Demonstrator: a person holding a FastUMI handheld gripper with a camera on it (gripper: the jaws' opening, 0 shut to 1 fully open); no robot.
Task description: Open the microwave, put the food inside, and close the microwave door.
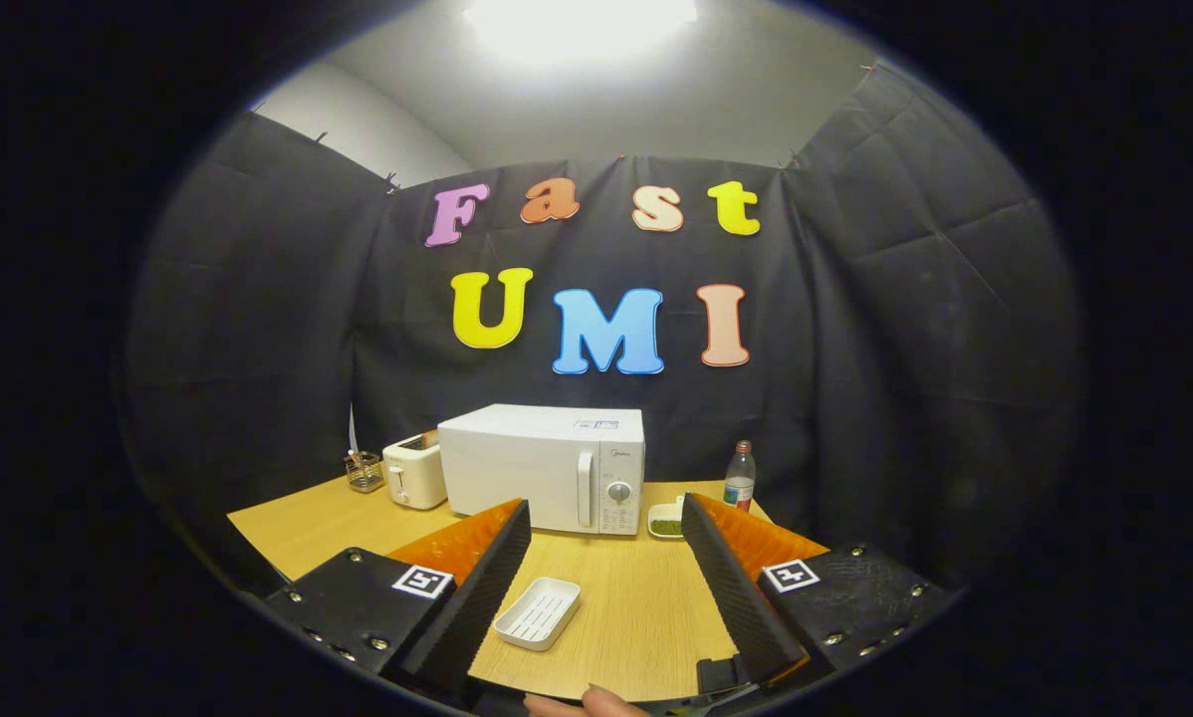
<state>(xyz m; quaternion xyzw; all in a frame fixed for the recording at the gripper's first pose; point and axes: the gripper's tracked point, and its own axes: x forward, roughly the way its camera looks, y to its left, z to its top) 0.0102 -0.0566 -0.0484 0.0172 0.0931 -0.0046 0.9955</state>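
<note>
Between the wide-spread, empty fingers of the gripper (606,518) lies a white ribbed plastic tray (537,612); beyond them stands the closed white box-shaped microwave (542,466) on the wooden table (636,617).

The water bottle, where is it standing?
The water bottle stands on the table's far side, right of the microwave, behind a small dish, beyond the open gripper.

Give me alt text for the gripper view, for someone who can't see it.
An open claw hovers over a wooden table, aimed at a closed white microwave beyond its fingers. A white ridged tray lies between the fingers; a toaster stands left of the microwave, a small dish of green food and a bottle right.
</note>
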